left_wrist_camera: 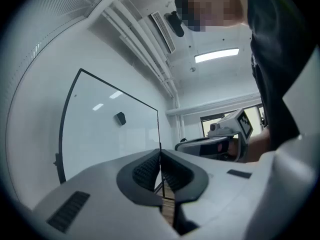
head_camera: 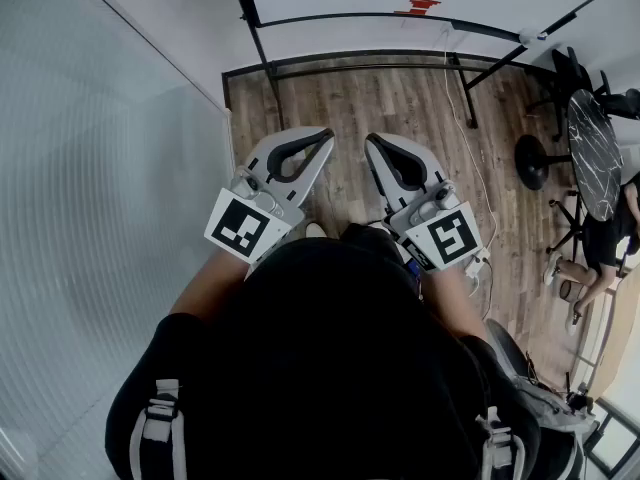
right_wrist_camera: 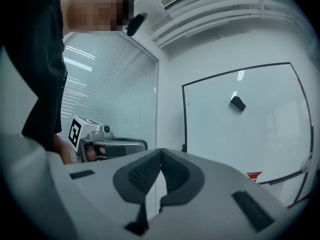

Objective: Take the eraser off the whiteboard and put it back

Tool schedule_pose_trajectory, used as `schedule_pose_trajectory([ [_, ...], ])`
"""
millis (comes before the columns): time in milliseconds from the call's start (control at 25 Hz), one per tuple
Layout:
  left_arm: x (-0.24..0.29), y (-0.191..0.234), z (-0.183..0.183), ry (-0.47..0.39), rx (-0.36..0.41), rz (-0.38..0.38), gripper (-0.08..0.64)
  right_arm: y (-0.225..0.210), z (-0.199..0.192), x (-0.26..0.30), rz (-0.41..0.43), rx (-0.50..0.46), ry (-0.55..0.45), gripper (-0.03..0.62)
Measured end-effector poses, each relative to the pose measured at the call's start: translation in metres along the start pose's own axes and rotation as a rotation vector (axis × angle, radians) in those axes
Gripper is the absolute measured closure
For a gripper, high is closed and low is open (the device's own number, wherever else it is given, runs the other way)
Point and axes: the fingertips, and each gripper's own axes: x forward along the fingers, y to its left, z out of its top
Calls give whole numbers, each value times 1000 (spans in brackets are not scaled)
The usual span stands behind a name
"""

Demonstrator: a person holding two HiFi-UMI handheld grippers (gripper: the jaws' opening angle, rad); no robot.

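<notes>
Both pairs of jaws are pressed together and empty, left gripper (head_camera: 322,136) and right gripper (head_camera: 373,141) level, while the eraser (right_wrist_camera: 237,103) clings tilted on the whiteboard (right_wrist_camera: 265,144), well ahead and above, seemingly nearer the right.

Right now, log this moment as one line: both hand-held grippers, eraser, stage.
left hand-held gripper: shut, empty | right hand-held gripper: shut, empty | eraser: on whiteboard, away from both | stage: no grasp under way

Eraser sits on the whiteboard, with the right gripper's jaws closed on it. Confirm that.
Wrong on the grip. The right gripper is shut, but on nothing: the right gripper view shows the eraser sitting on the whiteboard, far beyond the closed jaws.
</notes>
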Motion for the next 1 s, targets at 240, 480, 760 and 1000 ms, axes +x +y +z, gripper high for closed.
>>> schedule_pose_trajectory([
  [240, -3, -1, -1, 1, 6, -4, 555, 0, -10, -4, -2, -9, 8, 589],
  [480, -4, -7, -7, 8, 11, -11, 555, -1, -15, -8, 25, 69, -6, 589],
  [760, -11, -15, -11, 8, 8, 7, 555, 12, -21, -19, 36, 41, 37, 589],
  [1000, -2, -12, -11, 15, -2, 8, 555, 2, -25, -18, 37, 82, 41, 589],
])
